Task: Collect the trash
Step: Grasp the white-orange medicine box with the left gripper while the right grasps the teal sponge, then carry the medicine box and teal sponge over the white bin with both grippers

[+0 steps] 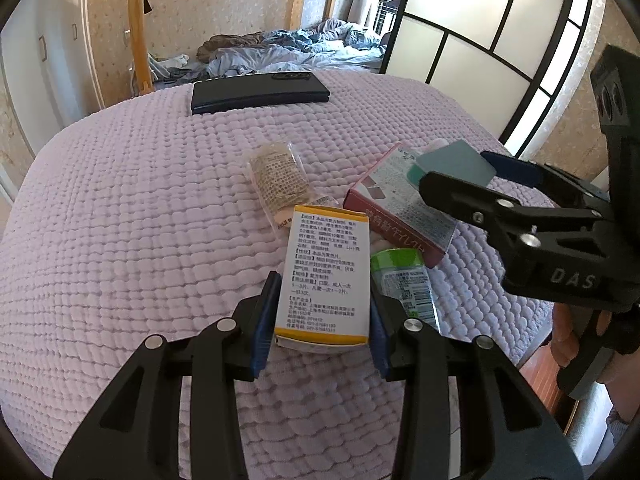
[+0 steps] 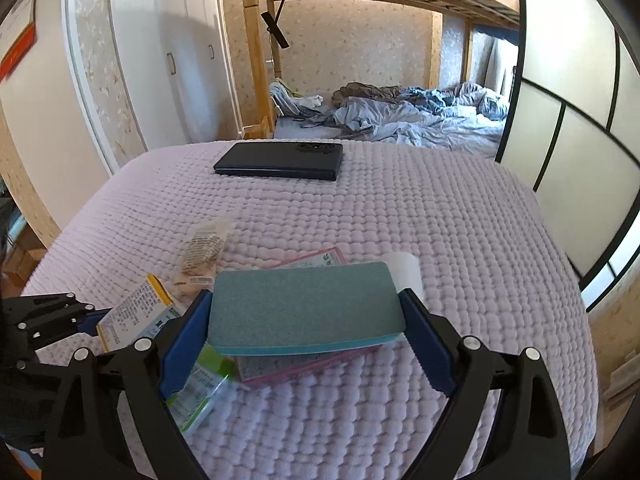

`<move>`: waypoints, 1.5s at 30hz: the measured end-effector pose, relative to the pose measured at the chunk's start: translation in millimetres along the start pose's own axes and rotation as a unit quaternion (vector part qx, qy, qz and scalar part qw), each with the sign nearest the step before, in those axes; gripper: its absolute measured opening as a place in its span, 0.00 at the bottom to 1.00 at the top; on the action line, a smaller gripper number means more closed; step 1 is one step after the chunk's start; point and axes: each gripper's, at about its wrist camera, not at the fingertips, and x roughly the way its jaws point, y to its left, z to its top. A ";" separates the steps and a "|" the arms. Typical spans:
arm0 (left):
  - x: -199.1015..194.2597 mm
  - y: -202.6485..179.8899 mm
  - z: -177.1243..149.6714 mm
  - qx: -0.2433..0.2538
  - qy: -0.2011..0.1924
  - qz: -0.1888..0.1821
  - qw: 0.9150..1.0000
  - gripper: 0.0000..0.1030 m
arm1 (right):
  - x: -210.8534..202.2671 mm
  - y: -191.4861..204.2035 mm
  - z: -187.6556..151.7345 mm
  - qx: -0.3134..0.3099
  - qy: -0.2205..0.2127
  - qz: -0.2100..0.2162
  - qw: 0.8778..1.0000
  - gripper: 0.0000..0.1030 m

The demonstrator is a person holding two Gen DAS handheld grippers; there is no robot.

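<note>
On the lilac quilted bedspread (image 1: 132,208) lies a small pile of trash. My left gripper (image 1: 324,300) is shut on a white and yellow medicine box (image 1: 326,272), its blue pads pressing on both long sides. That box shows at the left of the right wrist view (image 2: 136,312). My right gripper (image 2: 306,300) is shut on a teal sponge block (image 2: 304,308), held just above a pink carton (image 2: 308,364). A green and white tube (image 1: 404,280) lies beside the carton (image 1: 400,208). A clear wrapper (image 1: 278,180) lies further back.
A dark flat phone case (image 1: 260,90) rests near the far edge of the bedspread. A white slip of paper (image 2: 404,270) lies behind the sponge block. Beyond stand a bunk bed with rumpled bedding (image 2: 400,116), wardrobes on the left and a panelled sliding door (image 2: 572,120) on the right.
</note>
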 end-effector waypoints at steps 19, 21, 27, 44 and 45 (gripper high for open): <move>-26.8 10.8 -13.5 -0.021 -0.004 -0.012 1.000 0.40 | -28.6 14.4 -29.2 0.009 0.025 0.025 0.999 0.87; -30.5 10.7 -16.0 -0.022 -0.004 -0.014 1.000 0.40 | -32.4 15.4 -30.9 0.010 0.027 0.028 0.999 0.87; -41.4 8.6 -24.5 -0.015 -0.002 -0.016 1.000 0.40 | -48.7 17.4 -41.4 0.014 0.030 0.034 0.999 0.87; -57.2 12.6 -58.5 -0.017 0.019 -0.009 1.000 0.40 | -77.8 25.5 -70.4 0.025 0.045 0.043 0.998 0.87; -58.5 12.2 -60.4 -0.016 0.019 -0.007 1.000 0.40 | -79.3 25.7 -72.2 0.026 0.045 0.043 0.998 0.87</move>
